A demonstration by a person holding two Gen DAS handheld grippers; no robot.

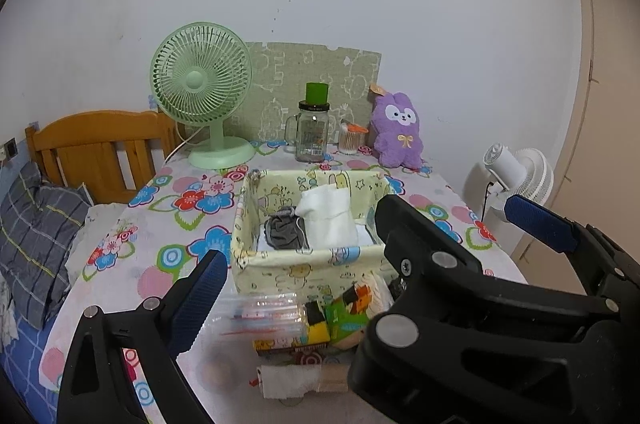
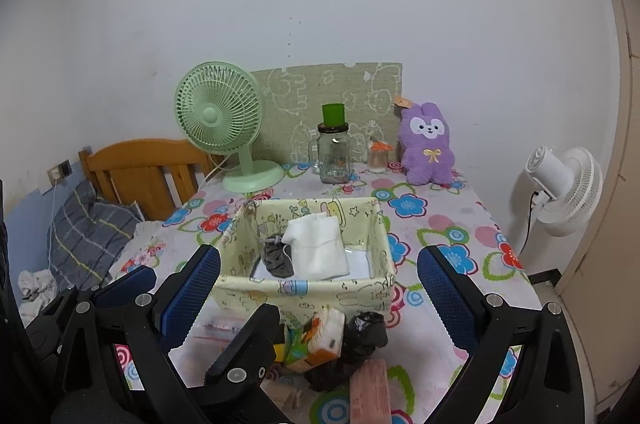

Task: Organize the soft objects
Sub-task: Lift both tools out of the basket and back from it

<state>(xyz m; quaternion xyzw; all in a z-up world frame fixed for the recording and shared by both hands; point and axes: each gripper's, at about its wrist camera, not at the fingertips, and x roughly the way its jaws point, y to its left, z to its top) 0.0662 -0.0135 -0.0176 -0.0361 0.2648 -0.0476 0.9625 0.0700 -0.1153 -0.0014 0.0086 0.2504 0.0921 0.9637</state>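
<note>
Fabric basket (image 2: 304,290) is sitting mid-table w/ white cloth (image 2: 318,250) + grey bundle (image 2: 276,260) lying inside; both are looking light, limp, prob. needing a pinch at a bunched fold; tissue pack (image 2: 326,338) is lying just in front, squashy; right gripper (image 2: 320,300) + left gripper (image 1: 360,248) are both hanging spread, holding nothing; only the right view is showing the black bag (image 2: 366,334).

From my feed, the pale yellow cartoon-print fabric basket (image 2: 304,290) sits mid-table, nearer the front edge. Inside I see a folded white cloth (image 2: 318,248) leaning toward the back wall, with a crumpled gray sock (image 2: 276,260) on the bottom just left, touching it.
</note>
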